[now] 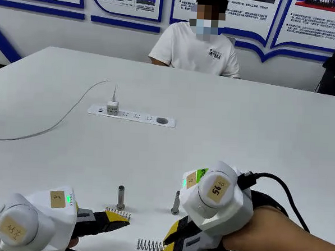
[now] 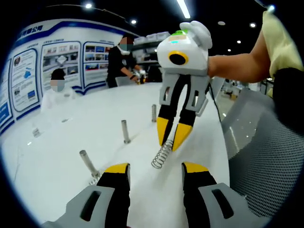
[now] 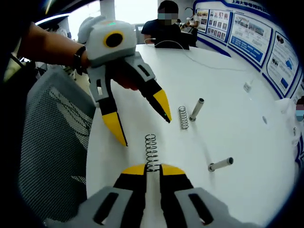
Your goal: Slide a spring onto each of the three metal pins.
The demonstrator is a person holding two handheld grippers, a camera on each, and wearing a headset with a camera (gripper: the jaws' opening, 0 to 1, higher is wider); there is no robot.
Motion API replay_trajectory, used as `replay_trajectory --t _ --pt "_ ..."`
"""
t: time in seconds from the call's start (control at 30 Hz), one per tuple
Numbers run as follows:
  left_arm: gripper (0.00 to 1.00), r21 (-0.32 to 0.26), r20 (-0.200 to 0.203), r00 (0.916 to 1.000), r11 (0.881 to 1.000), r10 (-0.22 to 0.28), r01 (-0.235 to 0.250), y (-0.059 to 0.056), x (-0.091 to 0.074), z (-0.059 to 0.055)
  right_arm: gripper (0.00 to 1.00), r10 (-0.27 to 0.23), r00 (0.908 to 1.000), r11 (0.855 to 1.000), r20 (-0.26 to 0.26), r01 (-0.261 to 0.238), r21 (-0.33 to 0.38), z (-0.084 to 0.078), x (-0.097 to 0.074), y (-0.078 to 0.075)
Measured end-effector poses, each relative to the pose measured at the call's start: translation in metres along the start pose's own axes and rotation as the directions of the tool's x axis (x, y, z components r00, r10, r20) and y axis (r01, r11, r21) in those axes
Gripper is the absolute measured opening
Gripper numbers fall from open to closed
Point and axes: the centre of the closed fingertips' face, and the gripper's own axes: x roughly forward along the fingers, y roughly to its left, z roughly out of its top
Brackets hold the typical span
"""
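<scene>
— Left gripper, condition?
— Left gripper (image 2: 156, 168): the yellow-tipped jaws are well apart with nothing between them. A loose spring (image 1: 118, 214) lies flat on the smooth white table (image 1: 240, 140), just beside the tips and at the foot of the first pin (image 1: 120, 197).
— The pins?
— Plain grey metal cylinders, standing upright in a row. The first pin and the second pin (image 1: 176, 203) are bare. A third pin (image 2: 154, 113) stands beyond them, too small to tell whether it carries a coil.
— Right gripper?
— Right gripper (image 3: 147, 171): the jaws are together, clamped on one end of the held spring (image 3: 151, 151). This is a thin wire coil that sticks straight out from the tips toward the left gripper. It is near the second pin, not on it.
— Surroundings?
— A white power strip (image 1: 131, 116) with a charger (image 1: 112, 107) plugged in and a grey cable (image 1: 55, 122) lie well back on the table. A person in a white shirt (image 1: 196, 51) sits at the far edge. A mesh chair (image 3: 52, 118) is beside the table.
</scene>
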Motion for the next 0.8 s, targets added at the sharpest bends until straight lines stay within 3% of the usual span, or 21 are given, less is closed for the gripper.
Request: replay_trajectory --t 0.6,0.8 --pt "0.14 0.097 -0.003 0.9973 0.993 -0.073 0.073 -0.018 0.005 0.003 0.12 0.031 0.9995 0.998 -0.002 -0.031 -0.059 0.008 -0.005 0.014" --pt "0.14 0.105 -0.014 0.9968 0.991 -0.079 0.08 -0.02 0.004 0.002 0.12 0.038 0.9993 0.997 -0.001 -0.038 -0.069 0.011 -0.01 0.017"
